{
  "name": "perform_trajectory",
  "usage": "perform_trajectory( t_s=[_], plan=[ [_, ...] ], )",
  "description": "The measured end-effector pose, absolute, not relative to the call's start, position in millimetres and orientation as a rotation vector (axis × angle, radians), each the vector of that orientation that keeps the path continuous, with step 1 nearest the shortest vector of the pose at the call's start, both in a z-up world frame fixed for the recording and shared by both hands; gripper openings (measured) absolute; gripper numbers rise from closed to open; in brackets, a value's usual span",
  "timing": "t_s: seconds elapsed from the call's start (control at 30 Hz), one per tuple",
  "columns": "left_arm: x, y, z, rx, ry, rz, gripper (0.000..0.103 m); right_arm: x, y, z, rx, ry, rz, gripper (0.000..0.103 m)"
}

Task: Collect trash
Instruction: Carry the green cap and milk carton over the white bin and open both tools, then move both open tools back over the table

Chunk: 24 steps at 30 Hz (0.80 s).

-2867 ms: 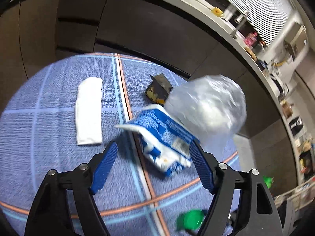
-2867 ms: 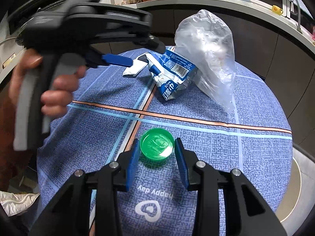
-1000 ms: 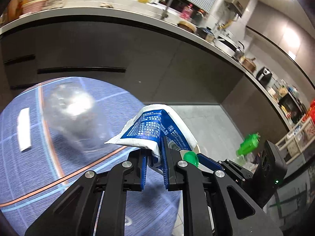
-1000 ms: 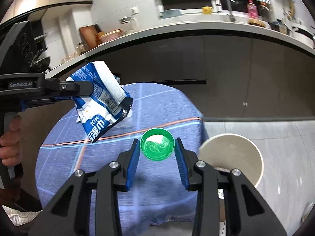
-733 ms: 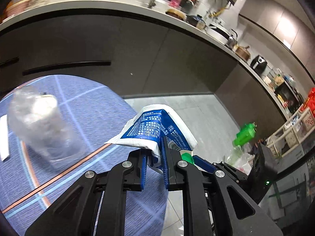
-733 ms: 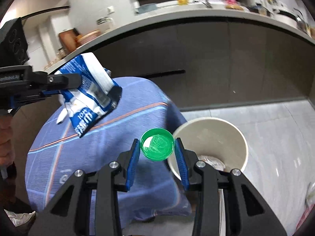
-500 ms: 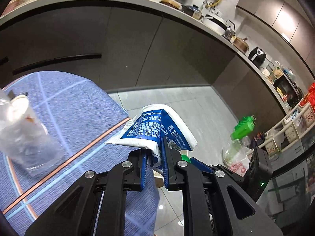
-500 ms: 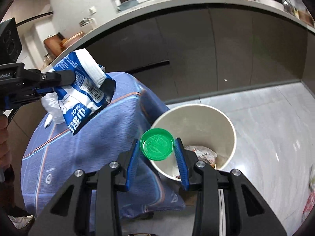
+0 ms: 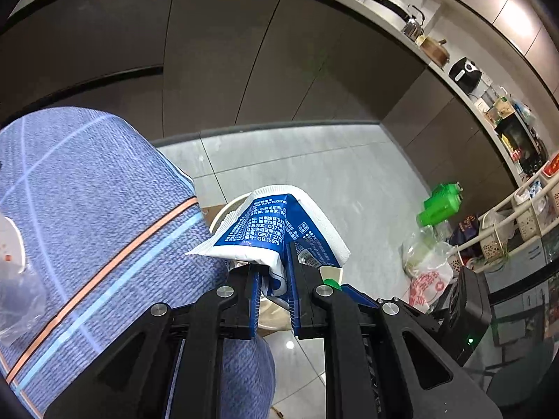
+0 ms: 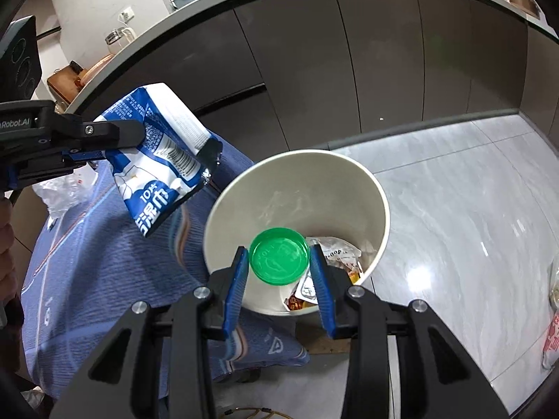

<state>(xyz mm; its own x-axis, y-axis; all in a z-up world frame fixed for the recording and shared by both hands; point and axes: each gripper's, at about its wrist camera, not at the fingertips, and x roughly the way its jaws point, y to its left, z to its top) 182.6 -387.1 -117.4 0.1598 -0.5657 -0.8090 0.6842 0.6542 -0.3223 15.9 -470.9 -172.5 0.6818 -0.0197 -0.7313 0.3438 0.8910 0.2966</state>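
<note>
Right wrist: right claw (image 10: 279,272) clamps green lid (image 10: 279,256) above bin (image 10: 349,171); left claw (image 9: 274,293) pinches wrapper (image 9: 269,223)

Green lid (image 10: 279,256) above bin (image 10: 349,164); blue wrapper (image 10: 160,160) beside

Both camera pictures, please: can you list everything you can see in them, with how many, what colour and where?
Lid: one, green, pinched in the right tongs, over the bin's mouth.
Wrapper: one, blue and white, pinched in the left tongs, beside the bin and above the table edge.
Bin: one, cream, on the floor by the table, wrappers inside.
Tablecloth: one, blue with orange and pale stripes, over the table.
Clear bag: one, see-through, on the table.
Bottle: one, green, on the floor by the far shelves.
Left tongs: black with blue pads, shut.
Right tongs: black with blue pads, shut.
</note>
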Motion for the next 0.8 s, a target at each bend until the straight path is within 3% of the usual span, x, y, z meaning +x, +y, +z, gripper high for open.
perform_trajectory(
  t_s=[0.37, 0.4, 0.47, 0.5, 0.57, 0.67, 0.8],
  plan=[
    [194, -418, -159, 0.164, 1.170, -0.883, 0.016, 25, -478, -203, 0.463, 0.849, -0.225, 0.039],
    [194, -419, -160, 0.162, 1.168, -0.878, 0.024, 26, -477, -204, 0.455, 0.848, -0.228, 0.040],
    [193, -419, -160, 0.142, 1.159, -0.890, 0.035, 27, -478, -202, 0.443, 0.839, -0.231, 0.067],
    [193, -420, -160, 0.131, 1.155, -0.902, 0.045, 26, -477, -200, 0.431, 0.825, -0.234, 0.076],
    [189, -420, -155, 0.121, 1.123, -0.903, 0.066, 23, -476, -196, 0.413, 0.802, -0.229, 0.083],
    [180, -421, -145, 0.146, 1.050, -0.885, 0.084, 19, -476, -192, 0.417, 0.784, -0.214, 0.090],
    [170, -420, -135, 0.175, 0.986, -0.879, 0.088, 13, -478, -188, 0.423, 0.767, -0.214, 0.093]
  ],
)
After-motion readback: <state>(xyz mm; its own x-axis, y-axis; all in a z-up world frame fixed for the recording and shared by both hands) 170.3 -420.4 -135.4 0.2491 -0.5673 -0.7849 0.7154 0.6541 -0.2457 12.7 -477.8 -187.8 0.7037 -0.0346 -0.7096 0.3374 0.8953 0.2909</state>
